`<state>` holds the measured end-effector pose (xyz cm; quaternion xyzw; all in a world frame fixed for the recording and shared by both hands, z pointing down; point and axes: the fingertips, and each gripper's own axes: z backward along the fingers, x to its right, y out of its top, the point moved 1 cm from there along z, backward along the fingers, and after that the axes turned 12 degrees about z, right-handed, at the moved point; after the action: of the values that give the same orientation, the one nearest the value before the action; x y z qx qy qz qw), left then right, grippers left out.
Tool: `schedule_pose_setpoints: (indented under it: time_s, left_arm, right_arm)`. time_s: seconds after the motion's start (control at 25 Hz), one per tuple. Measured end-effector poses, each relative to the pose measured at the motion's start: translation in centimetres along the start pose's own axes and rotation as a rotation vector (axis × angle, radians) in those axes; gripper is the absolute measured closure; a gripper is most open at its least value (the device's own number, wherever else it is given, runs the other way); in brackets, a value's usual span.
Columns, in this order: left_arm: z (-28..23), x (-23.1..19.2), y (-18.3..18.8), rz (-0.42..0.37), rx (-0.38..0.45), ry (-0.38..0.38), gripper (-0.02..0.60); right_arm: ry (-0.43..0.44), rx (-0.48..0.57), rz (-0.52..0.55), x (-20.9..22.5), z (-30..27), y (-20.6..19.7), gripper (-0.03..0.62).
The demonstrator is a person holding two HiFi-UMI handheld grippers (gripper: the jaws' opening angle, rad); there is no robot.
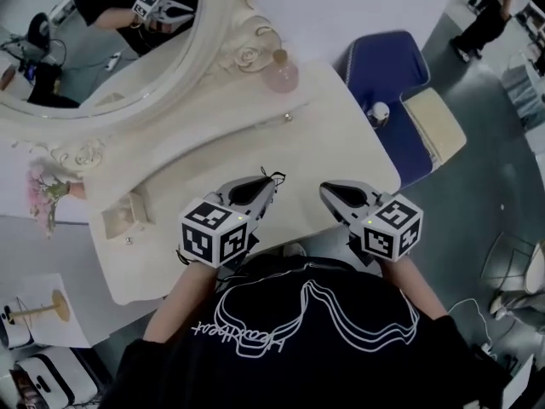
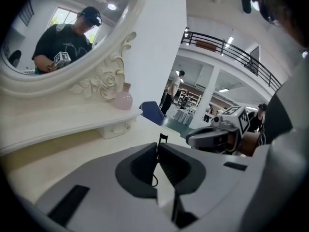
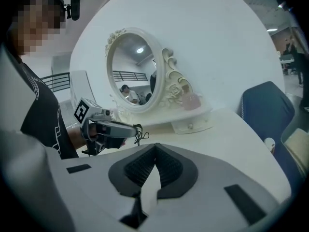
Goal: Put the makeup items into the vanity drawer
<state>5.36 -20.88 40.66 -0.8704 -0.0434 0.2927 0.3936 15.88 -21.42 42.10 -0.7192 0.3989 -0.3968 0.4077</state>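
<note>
Two tools sit low over the near edge of the glossy white tabletop, both aimed toward the oval mirror. The left tool has its jaws pressed together on a thin black wiry item. Its tip pokes up past the dark ribbed pads and a loose loop hangs below; it looks like bent wire or cord, exact kind unclear. The right tool has its jaws closed with the pads meeting and nothing between them. Key relation: the small drawer is ahead of both tools, tucked under the mirror ledge. It sits a little left of the left tool's line and a little right of the right tool's, about equally near to each. Its flat front with round knobs faces the person and looks shut, so it likely needs pulling open first, and the empty right tool is free for that. A round pink bottle stands on the ledge just above it, beside the carved rose trim. A second boxy unit sits at far left, open or shut I cannot tell. The wiry item looks light and floppy and could slip.
</note>
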Motion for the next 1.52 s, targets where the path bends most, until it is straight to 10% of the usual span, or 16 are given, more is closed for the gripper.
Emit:
schedule_pose_setpoints:
  time_s: [0.56, 1.52]
  left_arm:
    - [12.1, -4.4, -2.3, 0.176, 0.166, 0.189, 0.565]
    - [30.2, -17.5, -4.2, 0.252, 0.294, 0.309, 0.565]
  right_arm:
    - [0.286, -0.019, 0.108, -8.6, -9.5, 2.7, 0.589]
    - [0.358, -0.132, 0.143, -22.7, -23.0, 4.4, 0.589]
